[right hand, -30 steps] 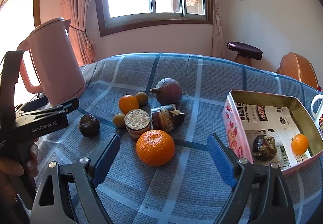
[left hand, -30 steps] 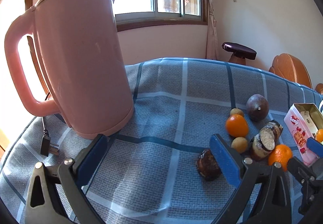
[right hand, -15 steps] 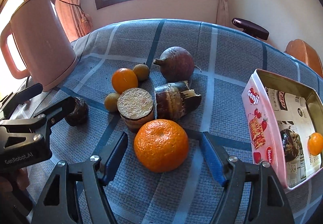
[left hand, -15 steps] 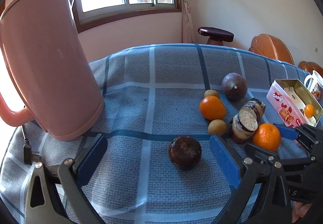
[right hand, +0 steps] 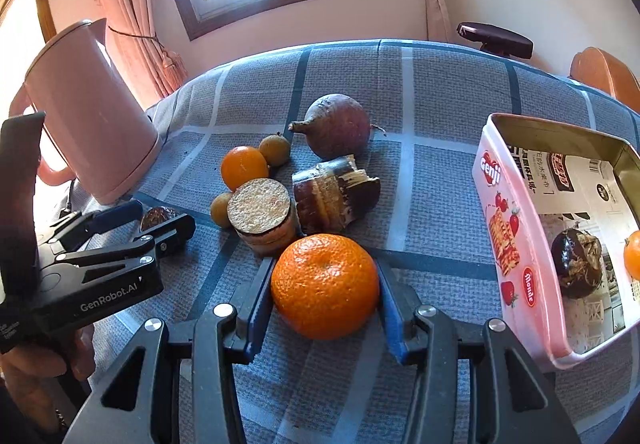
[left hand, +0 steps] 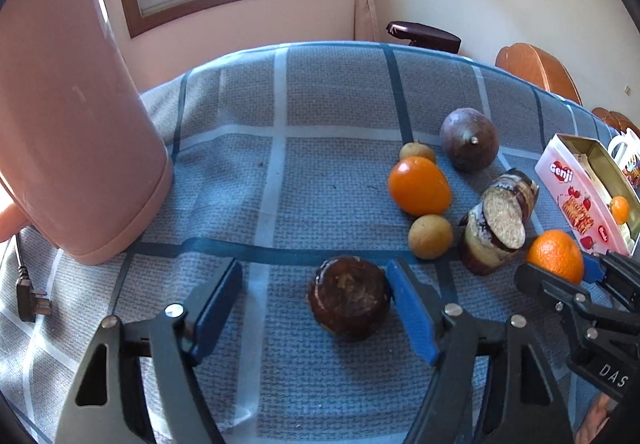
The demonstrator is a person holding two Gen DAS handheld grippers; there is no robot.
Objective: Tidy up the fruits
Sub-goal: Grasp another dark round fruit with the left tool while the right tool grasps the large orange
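Note:
My left gripper [left hand: 316, 304] is open around a dark brown wrinkled fruit [left hand: 349, 298] on the blue checked cloth; the right pad touches it, the left pad stands apart. My right gripper [right hand: 325, 296] is shut on a large orange mandarin [right hand: 325, 284] that rests on the cloth. The mandarin also shows in the left wrist view [left hand: 555, 255]. Behind it lie a smaller orange [right hand: 244, 167], two tan round fruits [right hand: 274, 149], a purple beet-like root [right hand: 338, 126] and two cut brown stem pieces [right hand: 262, 216]. A pink tin [right hand: 516, 244] at right holds a dark fruit [right hand: 576, 262] and a small orange.
A tall pink kettle [left hand: 68, 132] stands at the left on the cloth, its plug [left hand: 30, 302] lying beside it. A stool [right hand: 496, 38] and wooden chairs [right hand: 608, 78] stand beyond the table's far edge. A window is behind.
Both grippers moved forward and down. The left now straddles the dark fruit with narrower jaws. The right closed on the mandarin.

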